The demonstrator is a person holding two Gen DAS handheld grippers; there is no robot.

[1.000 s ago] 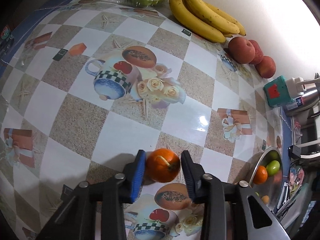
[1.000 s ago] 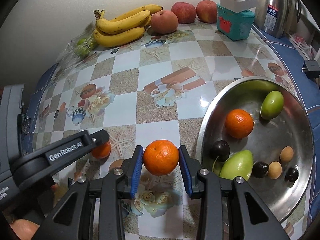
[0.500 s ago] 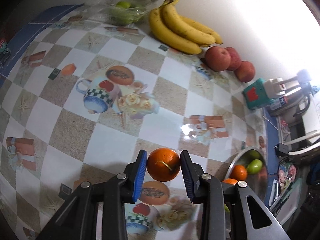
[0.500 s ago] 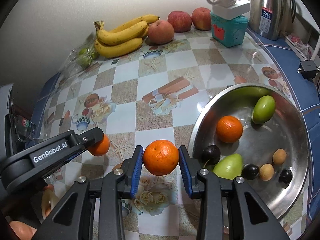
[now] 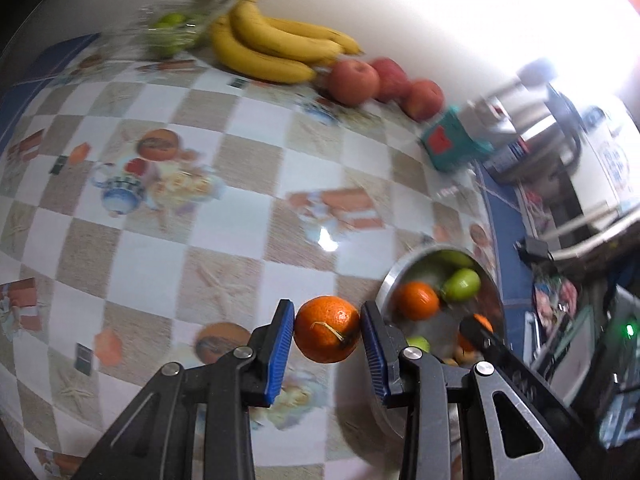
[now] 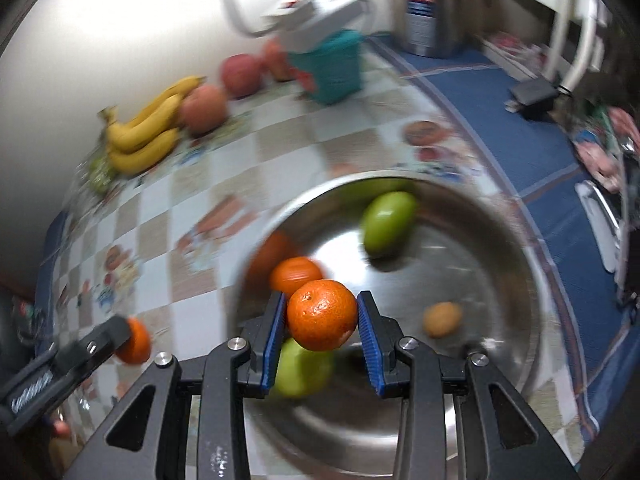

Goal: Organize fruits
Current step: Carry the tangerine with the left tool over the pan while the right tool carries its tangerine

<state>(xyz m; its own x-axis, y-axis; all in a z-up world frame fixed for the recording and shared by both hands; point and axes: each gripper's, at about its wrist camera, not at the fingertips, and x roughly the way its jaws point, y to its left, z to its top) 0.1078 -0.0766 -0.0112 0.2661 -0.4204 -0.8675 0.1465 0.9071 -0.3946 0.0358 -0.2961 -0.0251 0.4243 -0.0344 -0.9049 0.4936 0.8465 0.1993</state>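
My left gripper (image 5: 327,336) is shut on an orange (image 5: 327,334) with a dry stem, held above the tablecloth just left of the steel bowl (image 5: 387,285). My right gripper (image 6: 322,315) is shut on a second orange (image 6: 322,314), held over the steel bowl (image 6: 520,280). The bowl holds another orange (image 6: 295,274), green fruits (image 6: 387,222) and a small brown fruit (image 6: 442,319). The left gripper and its orange show at the left of the right wrist view (image 6: 134,341).
Bananas (image 5: 272,46), red apples (image 5: 354,81) and a bag of green fruit (image 5: 170,34) lie along the back wall. A teal box (image 5: 450,146) with a white plug and a steel kettle (image 6: 434,4) stand at the back right. A checkered tablecloth (image 5: 160,248) covers the table.
Both grippers moved right with their oranges. The right one now hangs over the bowl; the left one has come close to the bowl's left rim. Both views are motion-blurred.
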